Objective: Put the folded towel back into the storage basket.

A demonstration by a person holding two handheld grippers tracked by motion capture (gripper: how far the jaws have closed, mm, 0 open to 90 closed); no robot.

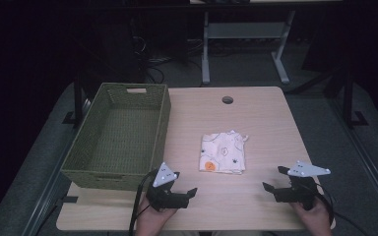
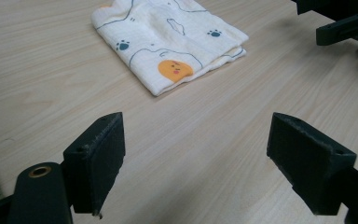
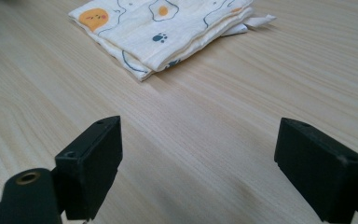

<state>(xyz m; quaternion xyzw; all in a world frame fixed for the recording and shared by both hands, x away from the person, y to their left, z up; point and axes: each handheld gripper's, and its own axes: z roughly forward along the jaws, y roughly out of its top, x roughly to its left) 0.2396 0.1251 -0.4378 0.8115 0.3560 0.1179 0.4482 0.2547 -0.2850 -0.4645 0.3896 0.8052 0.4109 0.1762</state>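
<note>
A folded white cloth (image 1: 223,153) printed with orange faces, eggs and paw prints lies flat in the middle of the wooden table (image 1: 261,118). In the left gripper view the cloth (image 2: 168,39) sits ahead of the wide-open jaws, with bare wood between them. The right gripper view has the cloth (image 3: 168,28) ahead and a little left. My left gripper (image 1: 186,184) hovers near the front edge, left of and nearer than the cloth, open and holding nothing. My right gripper (image 1: 274,179) is at the front right, also open and holding nothing.
A green woven basket (image 1: 142,98) with cut-out handles stands on the table's left side, nothing inside it. A round cable hole (image 1: 227,100) sits near the far edge. Beyond the table is a dark floor with desk legs (image 1: 205,49) and cables.
</note>
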